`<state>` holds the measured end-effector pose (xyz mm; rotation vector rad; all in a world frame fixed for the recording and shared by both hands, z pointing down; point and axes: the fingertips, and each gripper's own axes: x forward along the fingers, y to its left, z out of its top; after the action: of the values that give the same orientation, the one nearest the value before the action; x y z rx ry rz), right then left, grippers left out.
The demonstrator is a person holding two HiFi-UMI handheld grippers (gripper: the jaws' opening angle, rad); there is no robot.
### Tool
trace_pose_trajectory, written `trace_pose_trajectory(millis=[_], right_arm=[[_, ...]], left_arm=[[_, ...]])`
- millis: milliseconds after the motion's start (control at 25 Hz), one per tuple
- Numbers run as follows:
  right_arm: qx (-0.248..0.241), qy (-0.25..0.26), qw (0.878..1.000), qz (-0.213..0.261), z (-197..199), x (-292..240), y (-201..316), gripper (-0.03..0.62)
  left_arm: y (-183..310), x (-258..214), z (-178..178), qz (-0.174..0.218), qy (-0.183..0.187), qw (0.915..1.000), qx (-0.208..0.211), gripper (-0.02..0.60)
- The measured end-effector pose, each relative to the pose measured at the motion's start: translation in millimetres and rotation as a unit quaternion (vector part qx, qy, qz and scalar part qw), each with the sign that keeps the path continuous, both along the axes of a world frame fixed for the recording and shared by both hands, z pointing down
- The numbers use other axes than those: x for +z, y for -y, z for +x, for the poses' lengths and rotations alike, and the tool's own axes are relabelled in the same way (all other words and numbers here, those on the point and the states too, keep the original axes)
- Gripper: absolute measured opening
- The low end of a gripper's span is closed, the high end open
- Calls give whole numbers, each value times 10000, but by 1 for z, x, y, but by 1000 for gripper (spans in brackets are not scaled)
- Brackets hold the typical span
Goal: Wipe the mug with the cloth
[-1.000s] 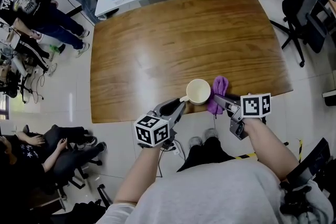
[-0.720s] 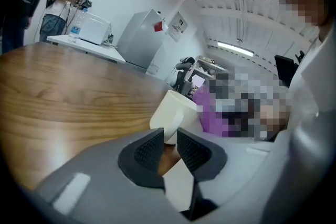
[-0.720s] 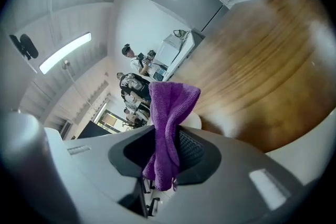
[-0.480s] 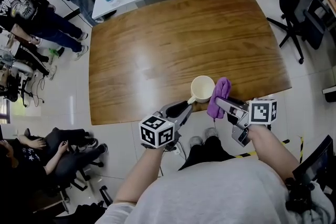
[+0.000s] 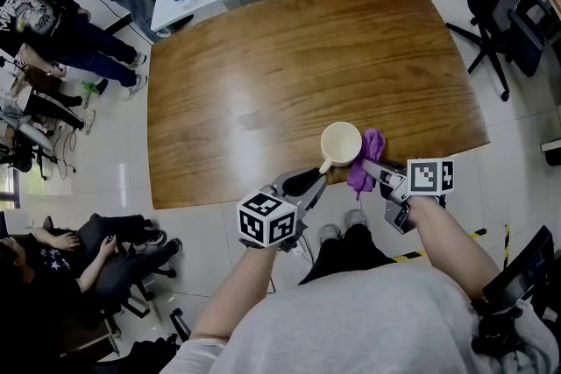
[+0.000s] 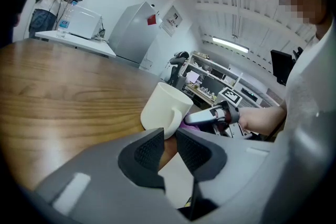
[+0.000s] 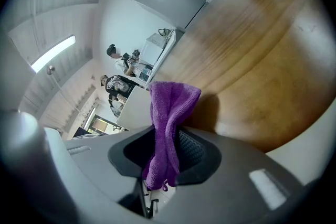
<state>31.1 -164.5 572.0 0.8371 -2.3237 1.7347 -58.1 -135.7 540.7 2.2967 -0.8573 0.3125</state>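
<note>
Since the earlier frame the cloth [image 5: 368, 160] has dropped against the mug [image 5: 340, 144], at the bench's [image 5: 263, 57] near edge. Left gripper [image 5: 311, 182]: fingers narrowed onto the handle. Right gripper [image 5: 372, 166]: fingers pinching the cloth, touching the mug's right side.

Your mug [image 5: 340, 142] looks like smooth, softly shiny ceramic; your cloth [image 5: 366, 162] is soft, napped fabric; the table [image 5: 289, 57] is polished wood, glossy with glare.
</note>
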Motion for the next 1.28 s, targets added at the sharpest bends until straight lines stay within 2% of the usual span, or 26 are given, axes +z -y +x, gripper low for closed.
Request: trace_pose_trajectory(millis=[240, 440, 680, 880, 1000, 1080, 1200, 1280], right_arm=[[10, 58, 10000, 74, 1, -10, 1, 110], [355, 700, 9967, -207, 5, -38, -12, 109], [641, 1238, 9902, -96, 5, -54, -12, 110], [882, 1299, 9873, -229, 8, -45, -8, 110], [1007, 1157, 9867, -530, 9, -25, -8, 110], [1016, 1190, 9856, -645, 6, -18, -6, 110], [1061, 967, 9861, -841, 5, -5, -6, 110], [1010, 1001, 9864, -829, 0, -3, -4, 109]], left_arm=[[1, 1, 2, -31, -52, 10000, 17, 63], [2, 2, 13, -95, -110, 9998, 135, 68], [0, 0, 31, -109, -196, 9989, 403, 60], [1, -3, 38, -116, -169, 9983, 548, 55], [2, -1, 39, -138, -194, 9981, 568, 46], [5, -1, 38, -133, -214, 9980, 582, 44], [8, 0, 36, -123, -226, 9979, 601, 44], [10, 0, 34, -129, -238, 9978, 600, 44]])
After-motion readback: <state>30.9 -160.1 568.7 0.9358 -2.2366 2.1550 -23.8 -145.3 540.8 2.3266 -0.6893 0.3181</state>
